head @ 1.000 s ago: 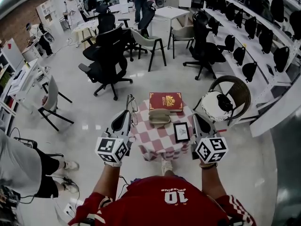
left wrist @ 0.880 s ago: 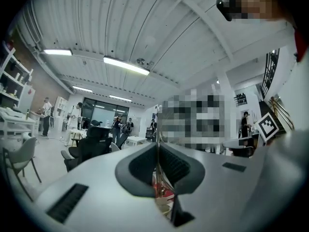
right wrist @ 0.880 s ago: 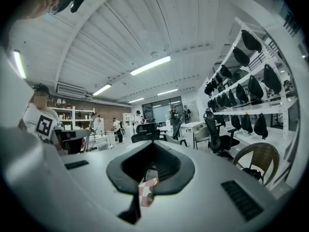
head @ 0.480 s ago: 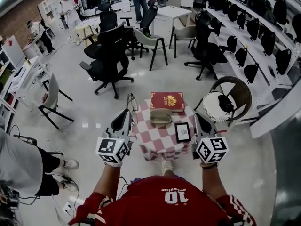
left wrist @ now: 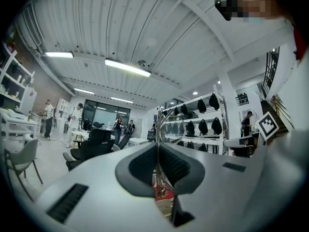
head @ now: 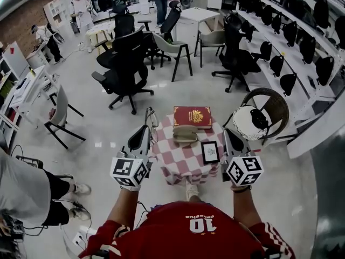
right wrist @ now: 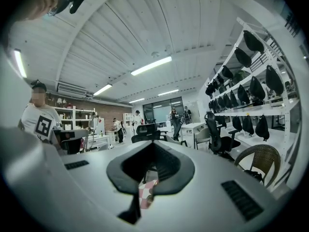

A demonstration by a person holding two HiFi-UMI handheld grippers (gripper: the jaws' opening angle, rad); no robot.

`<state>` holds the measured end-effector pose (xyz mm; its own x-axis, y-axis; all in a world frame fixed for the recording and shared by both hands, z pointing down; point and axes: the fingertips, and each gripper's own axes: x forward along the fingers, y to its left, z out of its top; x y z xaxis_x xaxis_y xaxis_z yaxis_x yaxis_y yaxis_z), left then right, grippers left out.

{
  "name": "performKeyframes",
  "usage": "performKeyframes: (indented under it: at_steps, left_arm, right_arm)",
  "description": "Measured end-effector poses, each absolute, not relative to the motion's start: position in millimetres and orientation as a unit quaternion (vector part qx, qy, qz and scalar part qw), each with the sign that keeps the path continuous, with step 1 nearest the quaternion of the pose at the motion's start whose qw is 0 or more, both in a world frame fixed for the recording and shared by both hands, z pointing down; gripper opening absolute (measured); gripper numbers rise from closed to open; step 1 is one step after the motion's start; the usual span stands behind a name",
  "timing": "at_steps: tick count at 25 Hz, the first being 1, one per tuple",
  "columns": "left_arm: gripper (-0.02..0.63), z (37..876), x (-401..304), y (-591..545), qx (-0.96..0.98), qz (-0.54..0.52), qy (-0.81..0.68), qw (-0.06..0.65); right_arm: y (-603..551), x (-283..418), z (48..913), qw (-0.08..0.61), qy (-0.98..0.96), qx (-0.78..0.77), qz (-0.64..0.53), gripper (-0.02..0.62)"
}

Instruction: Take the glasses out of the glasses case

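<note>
Thin wire-framed glasses (head: pixel 150 120) stick up from my left gripper (head: pixel 144 129), which is shut on one of their arms, left of the table and above the floor. In the left gripper view the glasses (left wrist: pixel 170 116) rise from between the closed jaws of the left gripper (left wrist: pixel 157 149). A beige glasses case (head: pixel 185 135) lies on the small checkered table (head: pixel 178 161), just in front of a red book (head: pixel 192 116); whether its lid is up is unclear. My right gripper (head: pixel 229 135) hovers at the table's right edge, shut and empty, as the right gripper (right wrist: pixel 153 146) shows in its own view.
A small black picture frame (head: pixel 209 151) lies on the table near the right gripper. A wicker chair (head: pixel 264 112) with a white cushion stands to the right. Black office chairs (head: pixel 125 69) and other people are farther back. A person stands at the left (head: pixel 24 190).
The right gripper has drifted slightly to the right. The left gripper holds the glasses in the same place as before.
</note>
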<state>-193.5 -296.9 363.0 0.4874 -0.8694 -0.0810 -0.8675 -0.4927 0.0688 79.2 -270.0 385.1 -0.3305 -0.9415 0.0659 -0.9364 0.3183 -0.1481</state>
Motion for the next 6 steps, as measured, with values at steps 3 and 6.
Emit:
performKeyframes:
  at_steps: [3,6]
  left_arm:
    - [0.021,364.4,-193.5,-297.7,0.862,-0.054,-0.503,0.011]
    - [0.021,366.2,-193.4,-297.6,0.862,-0.055,-0.503,0.014]
  right_arm:
    - [-270.9,79.2,385.1,0.014,0.812,-0.579,-0.077,0.015]
    - [-270.5,79.3,384.6,0.012,0.811,-0.58,-0.076,0.015]
